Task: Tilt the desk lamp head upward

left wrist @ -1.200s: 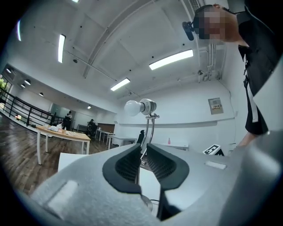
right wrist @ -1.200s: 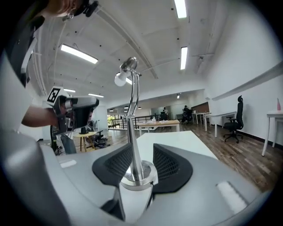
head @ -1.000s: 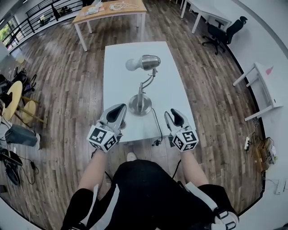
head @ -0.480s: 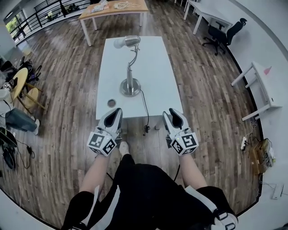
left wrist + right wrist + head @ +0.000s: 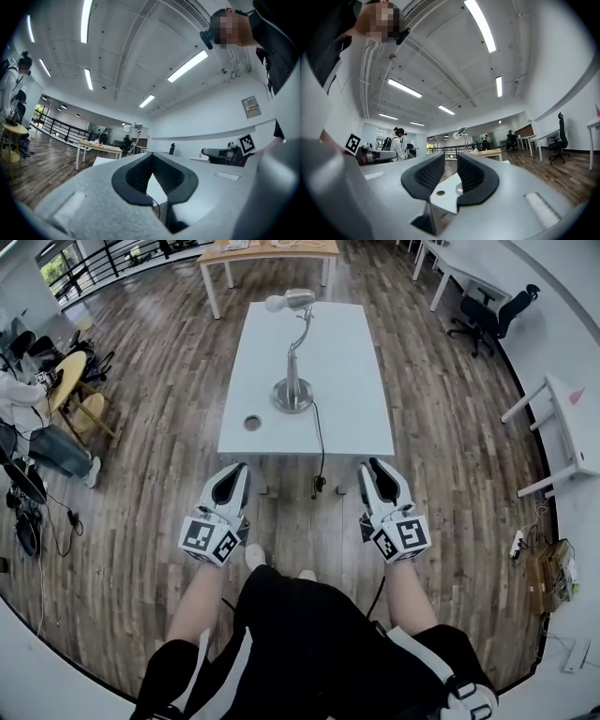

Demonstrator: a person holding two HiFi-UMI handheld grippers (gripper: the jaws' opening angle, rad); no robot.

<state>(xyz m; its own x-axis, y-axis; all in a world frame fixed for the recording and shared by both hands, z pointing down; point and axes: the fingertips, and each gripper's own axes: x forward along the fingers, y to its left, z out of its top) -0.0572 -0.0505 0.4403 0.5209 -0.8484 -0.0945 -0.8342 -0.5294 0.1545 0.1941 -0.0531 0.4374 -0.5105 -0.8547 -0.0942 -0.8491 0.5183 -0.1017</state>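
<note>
So the desk lamp [image 5: 292,351] stands on the white table [image 5: 352,381], a bit toward the far half, with its round metal base [image 5: 292,396] sitting flat on the top. The curvy stem goes up to the lamp head [image 5: 298,300], which looks roughly level and has its pale bulb end facing the left of the head view. A black cord [image 5: 319,451] runs from the base across the tabletop and drops over the near edge. There's also a small round hole [image 5: 251,423] in the table, near the front left corner.

Neither gripper is anywhere near the lamp. Both are held out over the wooden floor [image 5: 159,381], on the person's side of the table's near edge, pointing level toward it.

The left gripper [image 5: 233,474] has its jaws pressed together with nothing between them (its own view [image 5: 152,159] shows the dark pads meeting in a tight V, with the lamp small and far off beyond them).

The right gripper [image 5: 378,472] has its jaws a little apart, and they've just been closing. Its own view [image 5: 451,166] shows a narrow gap with nothing in it, only the table and the lamp way off behind it.

So nothing is touching the lamp at the moment.
</note>
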